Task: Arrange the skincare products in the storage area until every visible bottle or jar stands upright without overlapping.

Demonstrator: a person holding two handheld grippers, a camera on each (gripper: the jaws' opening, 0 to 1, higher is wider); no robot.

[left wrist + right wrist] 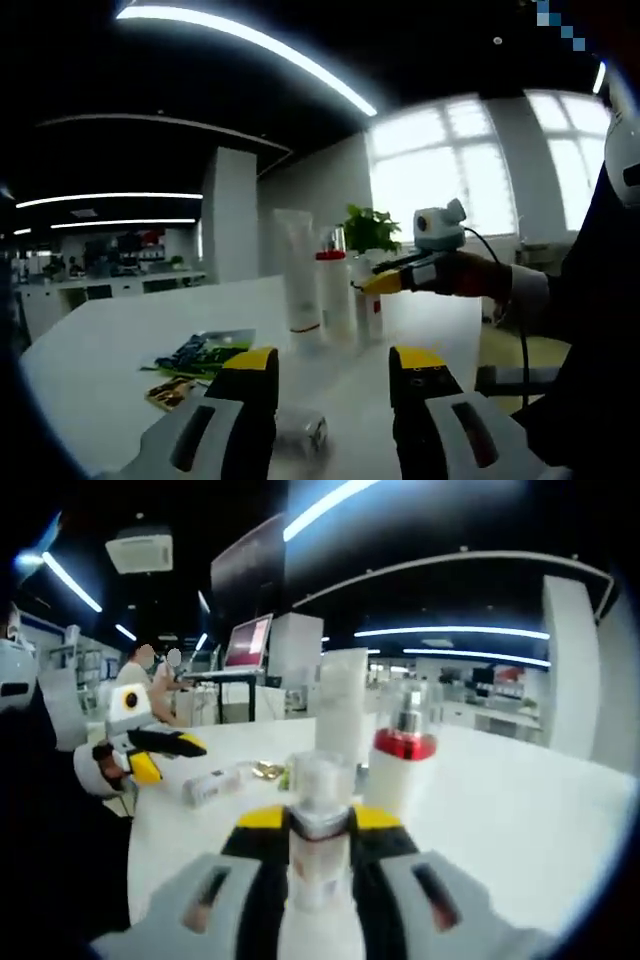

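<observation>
On the white table (120,330) stand a tall white tube (297,270) and a white bottle with a red band (332,290). Just right of them is a small clear-capped bottle (372,318), upright, with my right gripper (378,284) shut on it. The right gripper view shows that bottle (318,780) between my right gripper's (318,822) yellow tips, with the red-banded bottle (400,750) and the tube (342,715) behind it. My left gripper (335,365) is open and holds nothing. A small pale bottle (300,430) lies on its side just ahead of it. My left gripper (165,757) also appears beside that lying bottle (212,783).
Several coloured sachets (200,355) lie flat on the table to the left of the standing products. A green plant (370,228) sits behind them near the windows. The table's near right edge (480,350) drops off beside the person's sleeve (530,300).
</observation>
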